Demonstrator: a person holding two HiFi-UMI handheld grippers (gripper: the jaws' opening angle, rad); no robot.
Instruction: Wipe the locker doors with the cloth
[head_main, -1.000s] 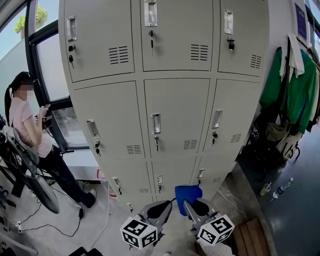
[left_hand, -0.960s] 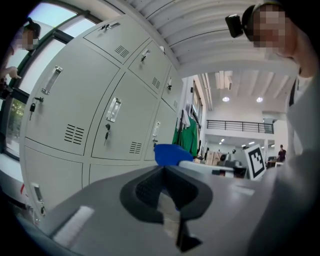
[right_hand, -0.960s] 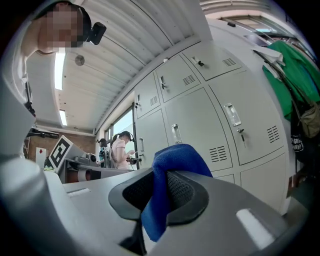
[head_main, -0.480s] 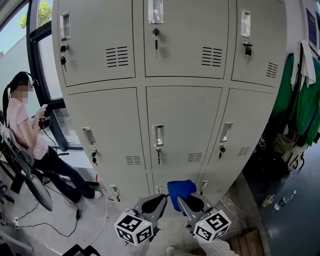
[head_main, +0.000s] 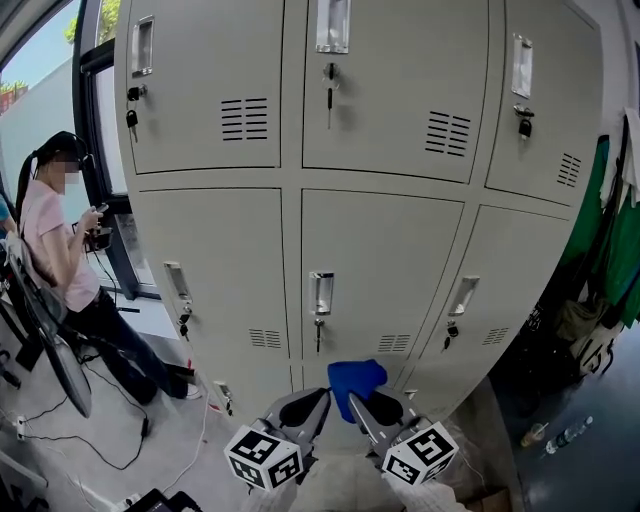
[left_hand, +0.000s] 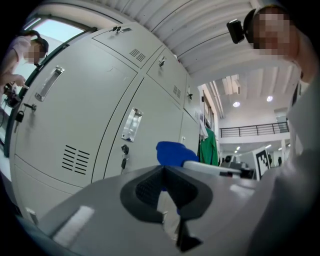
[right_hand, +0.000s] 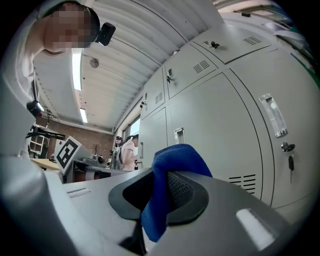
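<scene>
A bank of grey locker doors (head_main: 380, 250) with handles, keys and vents fills the head view. My right gripper (head_main: 362, 405) is shut on a blue cloth (head_main: 354, 376), which bunches above its jaws a little short of the lower doors. In the right gripper view the cloth (right_hand: 172, 172) hangs between the closed pads with the lockers (right_hand: 225, 130) to the right. My left gripper (head_main: 305, 408) sits beside it on the left, shut with nothing in it. The left gripper view has its jaws (left_hand: 165, 187) pressed together, the cloth (left_hand: 172, 152) beyond them and the lockers (left_hand: 100, 110) to the left.
A person in a pink top (head_main: 55, 250) sits at the left by a window, with cables on the floor (head_main: 60, 440). Green clothing (head_main: 625, 250) hangs to the right of the lockers. Bottles (head_main: 560, 437) lie on the dark floor at the lower right.
The head view has tilted up and moved closer to the lockers. Both grippers have shifted slightly left and toward the doors, with the cloth still held.
</scene>
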